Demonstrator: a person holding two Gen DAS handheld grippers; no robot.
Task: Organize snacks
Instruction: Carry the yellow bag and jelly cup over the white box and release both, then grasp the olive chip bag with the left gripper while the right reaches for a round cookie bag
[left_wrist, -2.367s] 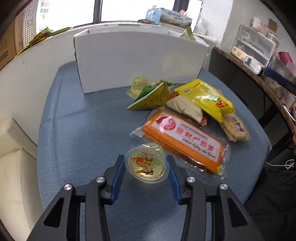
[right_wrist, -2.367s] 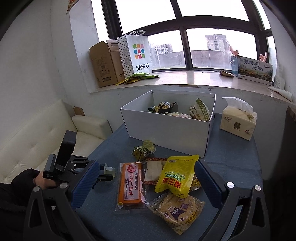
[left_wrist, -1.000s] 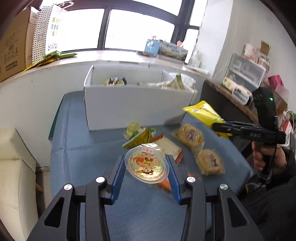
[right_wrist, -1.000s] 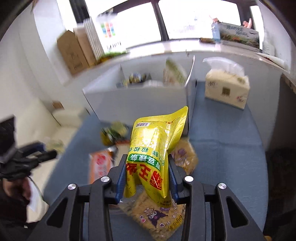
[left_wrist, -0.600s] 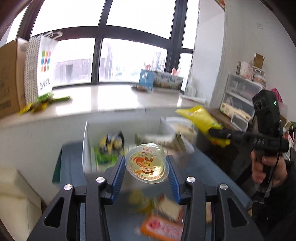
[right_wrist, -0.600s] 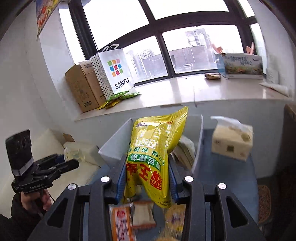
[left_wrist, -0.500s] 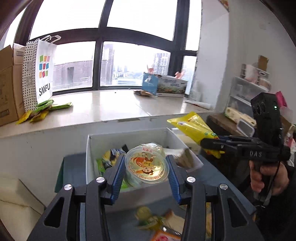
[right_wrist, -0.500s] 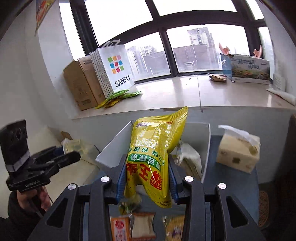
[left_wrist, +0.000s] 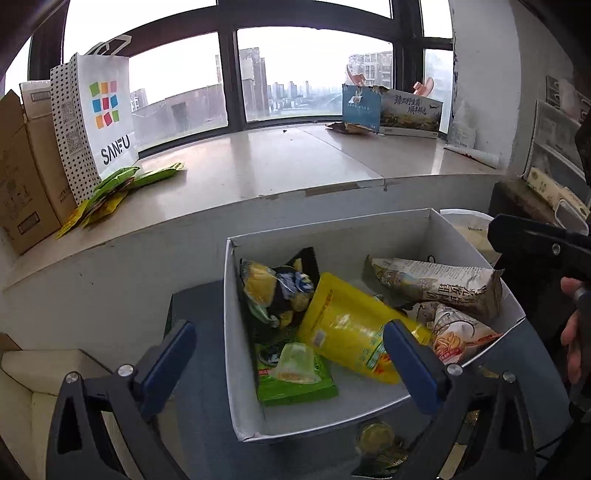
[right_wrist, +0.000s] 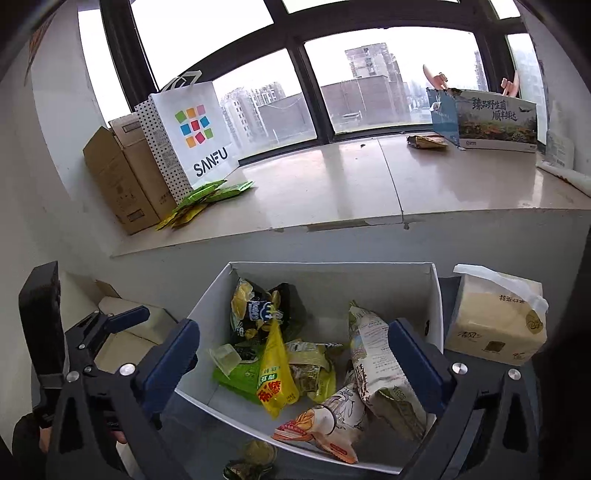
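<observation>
Left wrist view: I am spreading the left gripper (left_wrist: 290, 356) wide, nothing between its jaws, while the jelly cup (left_wrist: 295, 363) and yellow bag (left_wrist: 354, 336) are lying inside the white box (left_wrist: 236, 369). The right gripper (right_wrist: 293, 354) is opening too, empty. I am judging both should clear the box rim before turning toward the snacks remaining on the table.

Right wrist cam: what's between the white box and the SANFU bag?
Bare windowsill and wall, apart from green packets at the SANFU bag; white box stands below.
</observation>
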